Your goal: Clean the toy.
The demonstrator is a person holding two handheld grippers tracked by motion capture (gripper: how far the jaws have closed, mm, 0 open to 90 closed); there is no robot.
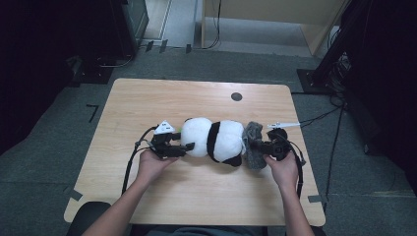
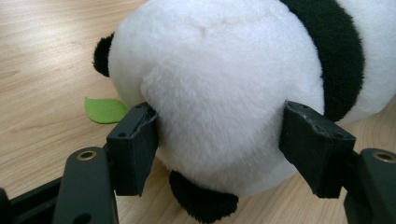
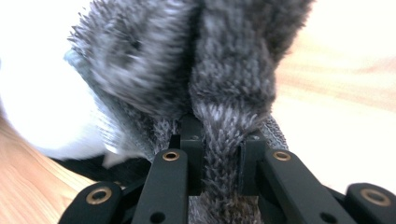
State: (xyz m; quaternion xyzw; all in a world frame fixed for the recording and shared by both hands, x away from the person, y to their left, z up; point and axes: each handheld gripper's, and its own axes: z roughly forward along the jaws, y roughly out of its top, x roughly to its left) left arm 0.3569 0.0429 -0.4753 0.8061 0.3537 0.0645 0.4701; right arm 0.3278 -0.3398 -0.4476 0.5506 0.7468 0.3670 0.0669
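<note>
I am holding the left gripper (image 1: 186, 147) clamped on the white head of the plush panda (image 1: 215, 140), which is lying on its side near the middle of the wooden table (image 1: 147, 98), with both pads pressing into the fur. My right gripper (image 1: 256, 145) is pinching a fold of the grey fuzzy cloth (image 1: 253, 132), which is touching the panda's other end, with its jaws almost closed on the fold. A small green leaf (image 2: 105, 110) is lying on the table just beside the head.
</note>
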